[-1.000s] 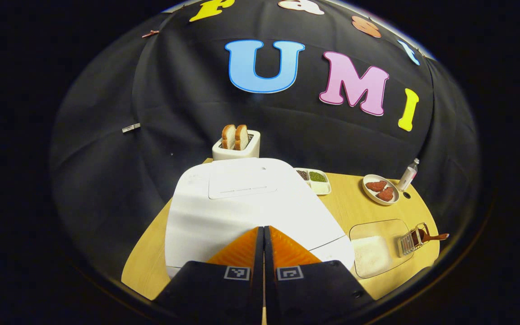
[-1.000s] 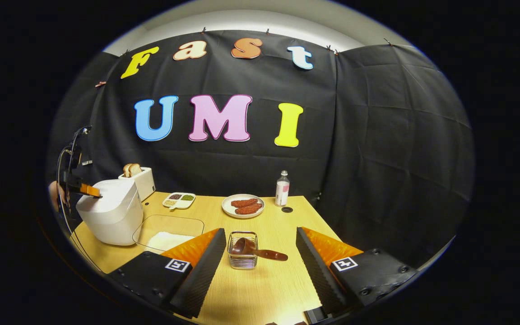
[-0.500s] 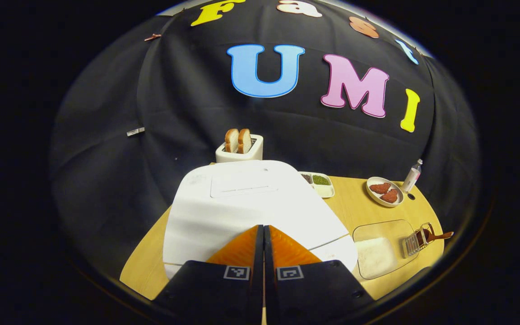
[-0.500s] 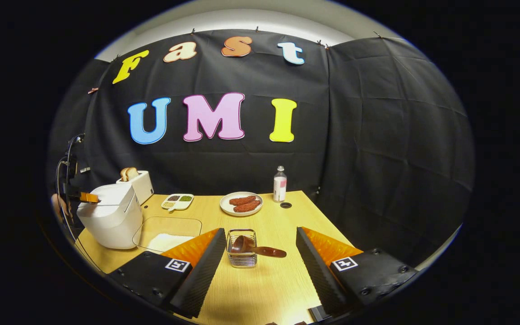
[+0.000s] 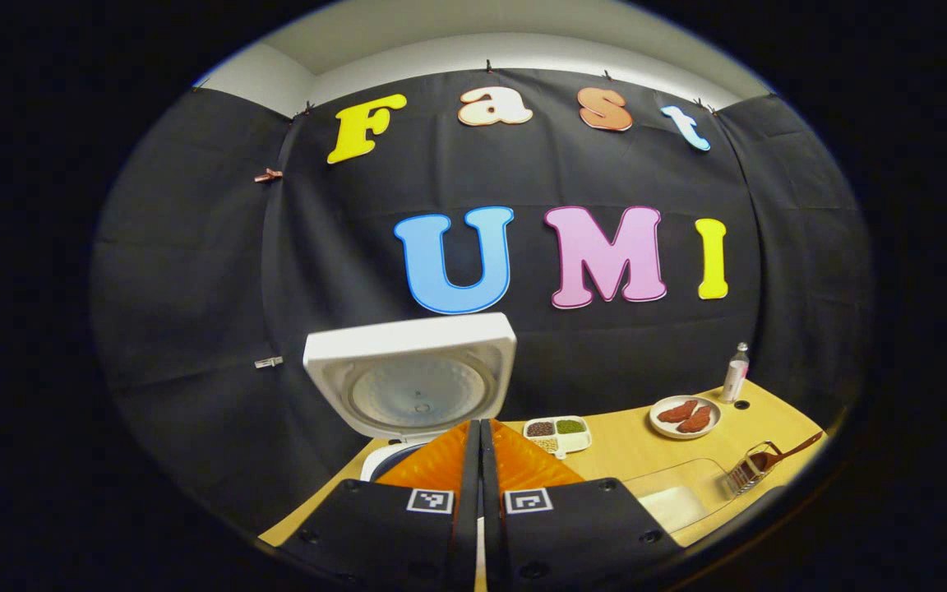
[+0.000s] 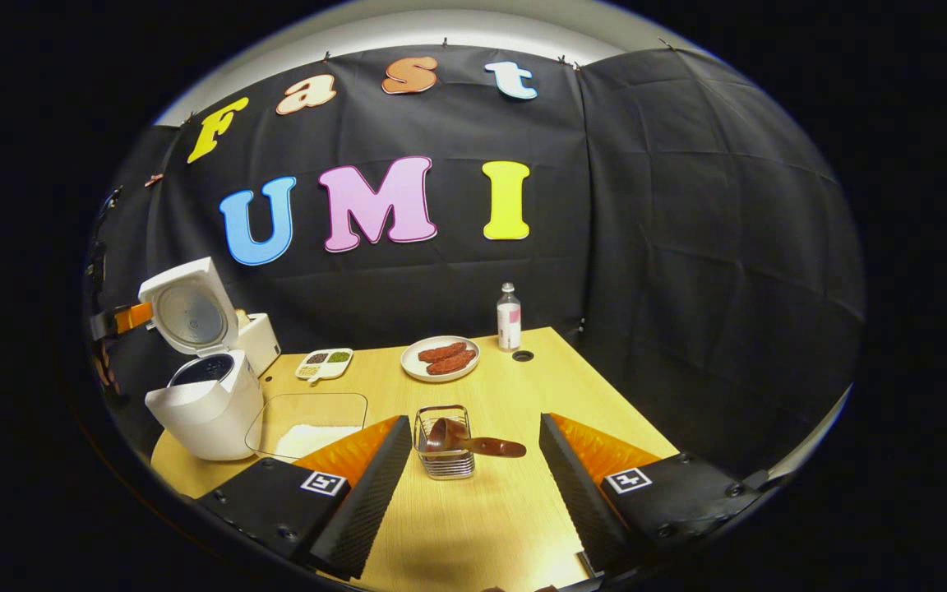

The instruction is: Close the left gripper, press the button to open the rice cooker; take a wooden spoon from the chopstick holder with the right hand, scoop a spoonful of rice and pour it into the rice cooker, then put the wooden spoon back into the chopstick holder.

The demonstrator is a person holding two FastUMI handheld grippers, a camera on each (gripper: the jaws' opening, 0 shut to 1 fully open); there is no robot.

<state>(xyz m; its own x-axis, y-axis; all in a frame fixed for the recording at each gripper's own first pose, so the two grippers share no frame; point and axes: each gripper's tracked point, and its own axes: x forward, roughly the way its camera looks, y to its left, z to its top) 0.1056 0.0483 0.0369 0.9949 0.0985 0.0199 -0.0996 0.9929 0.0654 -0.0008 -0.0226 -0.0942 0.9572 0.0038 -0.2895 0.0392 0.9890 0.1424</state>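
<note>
Lid (image 6: 187, 308) of the rice cooker (image 6: 209, 404) stands raised at the table's (image 6: 473, 510) far left.
Left gripper (image 5: 480, 427) has its fingers pressed together, holding nothing. Right gripper (image 6: 473, 448) has its fingers wide apart, the chopstick holder (image 6: 444, 442) with the wooden spoon (image 6: 473, 444) standing between them.

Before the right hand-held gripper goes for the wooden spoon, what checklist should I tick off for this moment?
1. Rice cooker lid up, pot mouth exposed: ok.
2. Right hand-held gripper open, jaws spread wide: ok.
3. Wooden spoon in the chopstick holder, handle sticking out toward the right: ok.
4. Holder sits ahead, between the right gripper's fingers: ok.
5. Left hand-held gripper shut, holding nothing: ok.
6. Rice in the clear tray beside the cooker: ok; how deep it lies, cannot tell.
</note>
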